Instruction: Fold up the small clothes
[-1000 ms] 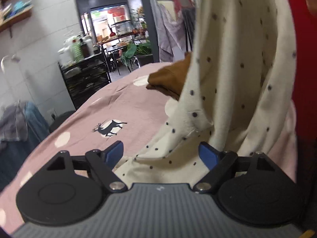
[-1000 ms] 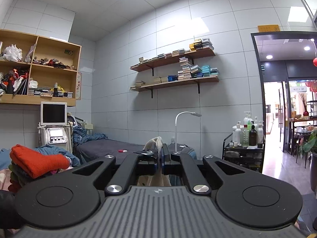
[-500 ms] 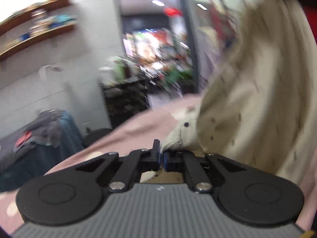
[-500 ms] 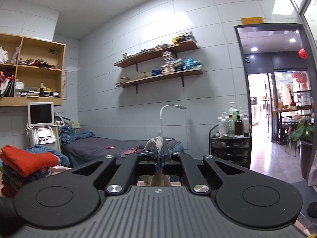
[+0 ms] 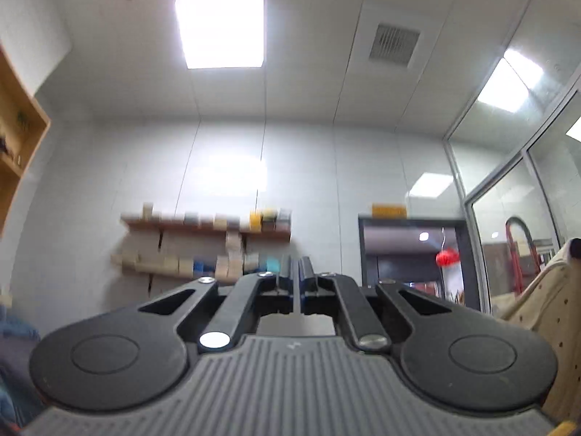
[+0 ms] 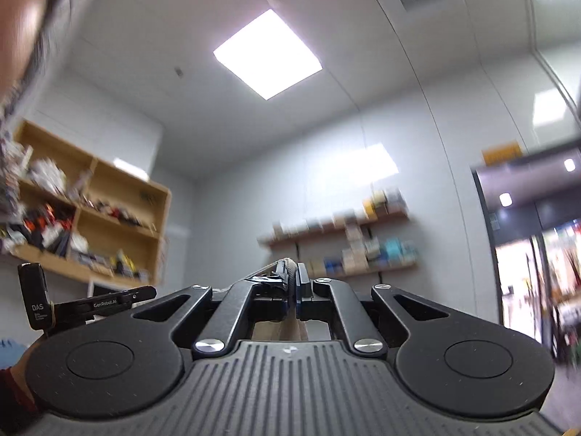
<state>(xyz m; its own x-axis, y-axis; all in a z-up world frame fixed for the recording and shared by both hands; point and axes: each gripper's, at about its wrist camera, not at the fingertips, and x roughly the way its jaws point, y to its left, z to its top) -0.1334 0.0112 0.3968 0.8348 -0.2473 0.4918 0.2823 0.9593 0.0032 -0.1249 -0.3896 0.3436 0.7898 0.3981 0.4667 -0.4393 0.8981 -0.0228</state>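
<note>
The cream dotted garment [image 5: 537,301] shows only at the right edge of the left wrist view, hanging raised. My left gripper [image 5: 296,272] points up at the wall and ceiling. Its jaws are shut, with just a thin pale strip between the pads and a ragged grey-beige bit of cloth under the fingers. In the right wrist view my right gripper [image 6: 293,272] also tilts upward, shut on a fold of the garment [image 6: 279,327]. The fold's edge curls over the fingertips [image 6: 288,265]. The bed and the rest of the garment are hidden below both views.
Wall shelves with books [image 5: 203,225] face both grippers. A wooden cubby cabinet [image 6: 90,210] hangs at the left, and a doorway [image 5: 406,254] with a red lantern [image 5: 447,258] opens at the right. A person's head [image 6: 25,18] is close at the upper left. A black device [image 6: 90,303] juts in beside a hand.
The left gripper closed on a corner of the dotted garment, then swung up from the pink bed to face the wall and ceiling. The right gripper tilted upward, still shut on cloth.
</note>
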